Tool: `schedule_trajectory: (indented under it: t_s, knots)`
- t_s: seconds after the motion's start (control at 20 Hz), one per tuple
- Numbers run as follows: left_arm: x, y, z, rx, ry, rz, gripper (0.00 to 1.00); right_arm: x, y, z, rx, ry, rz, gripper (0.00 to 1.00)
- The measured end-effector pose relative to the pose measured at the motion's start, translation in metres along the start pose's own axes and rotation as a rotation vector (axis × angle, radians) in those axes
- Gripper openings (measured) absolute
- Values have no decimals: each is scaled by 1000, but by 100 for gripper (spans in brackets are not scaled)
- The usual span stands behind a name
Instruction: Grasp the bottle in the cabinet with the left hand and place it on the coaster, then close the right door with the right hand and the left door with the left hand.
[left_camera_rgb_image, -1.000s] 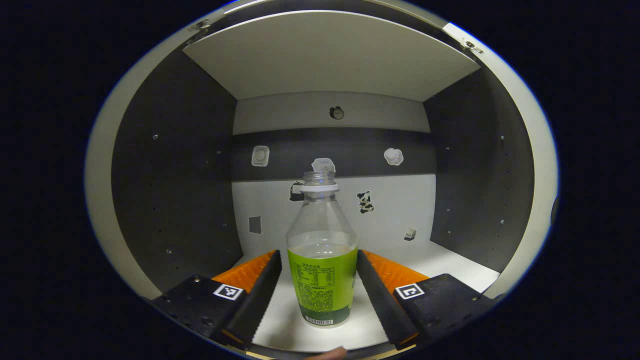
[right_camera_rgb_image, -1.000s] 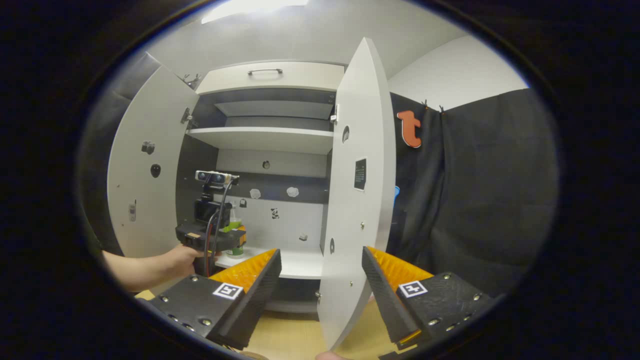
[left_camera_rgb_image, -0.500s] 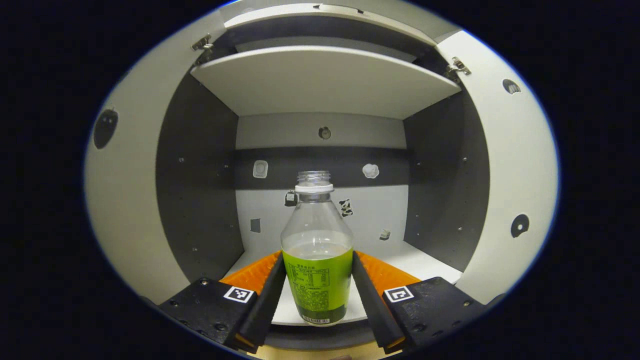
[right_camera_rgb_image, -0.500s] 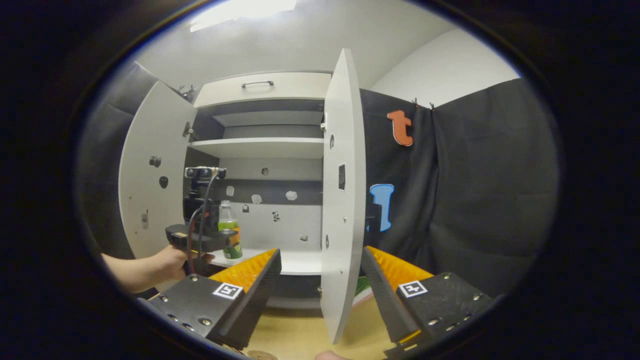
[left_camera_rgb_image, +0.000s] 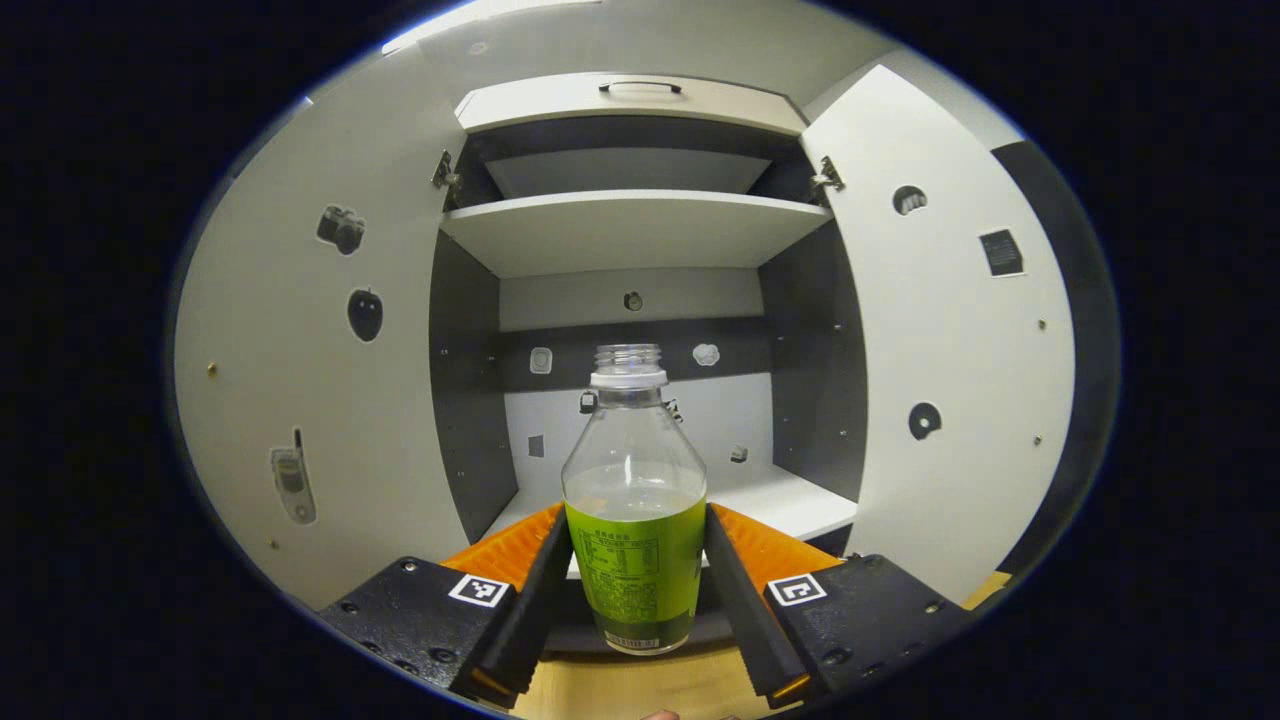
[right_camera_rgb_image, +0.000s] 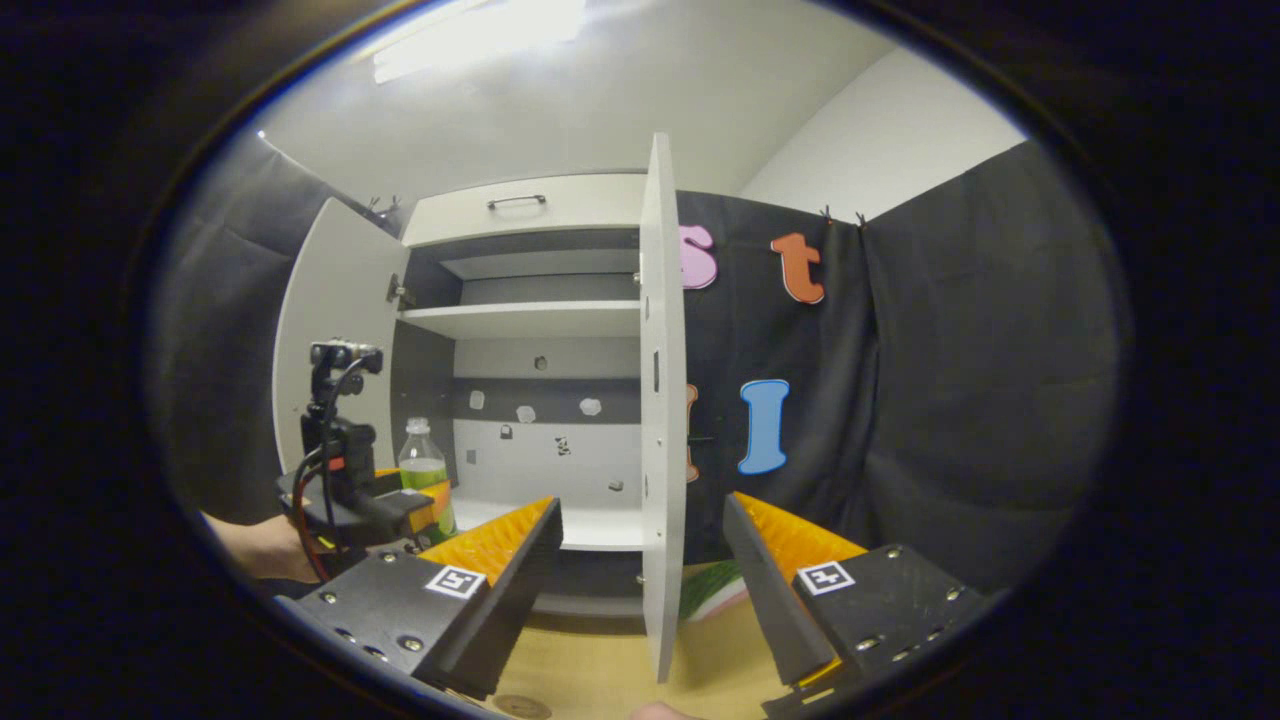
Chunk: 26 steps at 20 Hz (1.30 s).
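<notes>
Clamped bottle (left_camera_rgb_image: 634, 510), seemingly half-full, uncapped

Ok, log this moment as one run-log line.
left gripper: shut on bottle, outside cabinet | right gripper: open, facing right door | both doors open

At the top of the right gripper view a bright ceiling light (right_camera_rgb_image: 480, 30) glows on a white ceiling, with a white wall (right_camera_rgb_image: 880, 150) at upper right. Black cloth (right_camera_rgb_image: 960, 400) hangs across the right half. A wooden tabletop (right_camera_rgb_image: 600, 680) lies along the bottom edge.
</notes>
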<state>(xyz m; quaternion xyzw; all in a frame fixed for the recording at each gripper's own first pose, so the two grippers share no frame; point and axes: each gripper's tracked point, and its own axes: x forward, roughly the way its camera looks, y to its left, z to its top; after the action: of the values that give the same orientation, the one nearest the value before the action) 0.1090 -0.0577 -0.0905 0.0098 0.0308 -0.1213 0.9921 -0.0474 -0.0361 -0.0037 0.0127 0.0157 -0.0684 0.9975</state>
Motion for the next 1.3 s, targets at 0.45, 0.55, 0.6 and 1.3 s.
schedule_trajectory:
  t_s: [0.45,0.55,0.6,1.3]
  knots:
    - [-89,-46,-89,-85,73,-42,79,-38,-36,-15,0,6,-23,97]
    - [-99,-62,-116,-92,114,-99,80,-41,-37,-12,23,-8,-32,97]
    - [-102,-69,-127,-94,119,-123,80,-41,-39,-12,34,-10,-46,98]
    - [-142,-131,-291,-95,186,-371,80,-40,-33,-43,100,71,-150,100]
